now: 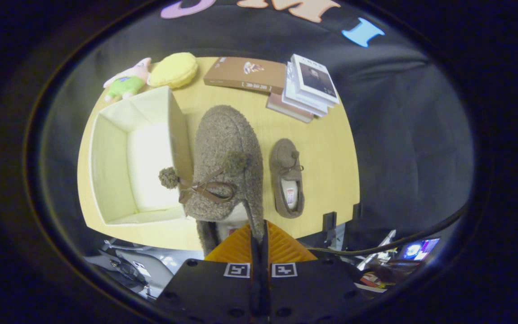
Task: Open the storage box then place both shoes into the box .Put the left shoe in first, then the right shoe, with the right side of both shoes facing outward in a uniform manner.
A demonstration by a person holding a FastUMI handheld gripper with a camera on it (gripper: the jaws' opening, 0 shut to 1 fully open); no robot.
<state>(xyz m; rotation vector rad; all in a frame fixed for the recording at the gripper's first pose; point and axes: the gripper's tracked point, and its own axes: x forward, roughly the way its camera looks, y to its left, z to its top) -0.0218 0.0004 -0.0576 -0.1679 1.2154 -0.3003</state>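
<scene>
My gripper [259, 234] is shut on the heel edge of a fuzzy brown shoe [225, 162], which hangs lifted above the table with its toe pointing away from me. Its bow and pom-poms dangle toward the open cream storage box [106, 157], which stands just left of the held shoe. The box interior shows nothing inside. The second matching shoe [287, 177] lies flat on the wooden table [326, 148] to the right of the held one, toe pointing away.
Beyond the box lie a pink and green plush toy [126, 81] and a yellow round cushion [173, 69]. A brown book [245, 74] and a stack of books [306, 87] rest at the table's far side. Cables and clutter sit below the near edge.
</scene>
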